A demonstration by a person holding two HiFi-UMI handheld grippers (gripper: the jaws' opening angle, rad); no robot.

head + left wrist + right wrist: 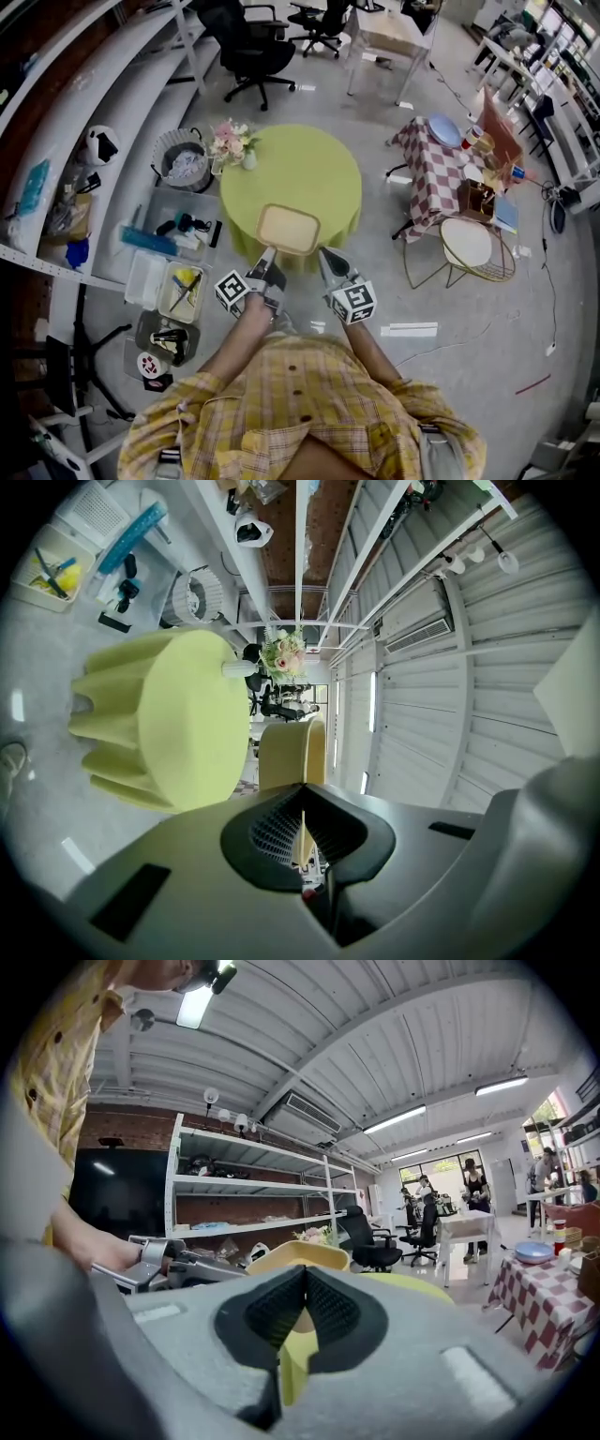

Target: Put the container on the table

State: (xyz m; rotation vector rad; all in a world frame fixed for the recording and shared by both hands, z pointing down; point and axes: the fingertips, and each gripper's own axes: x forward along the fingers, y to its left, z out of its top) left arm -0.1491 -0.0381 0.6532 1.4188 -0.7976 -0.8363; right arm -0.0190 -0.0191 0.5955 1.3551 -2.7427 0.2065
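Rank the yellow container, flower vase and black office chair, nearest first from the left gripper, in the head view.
1. Yellow container, held in the left gripper.
2. Flower vase, at the table's far-left edge.
3. Black office chair, beyond the table.

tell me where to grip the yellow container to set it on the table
By its thin raised rim at the two near corners, coming from the person's side. The container is wide and shallow; the left tongs and right tongs, both shut there, can hold it level.
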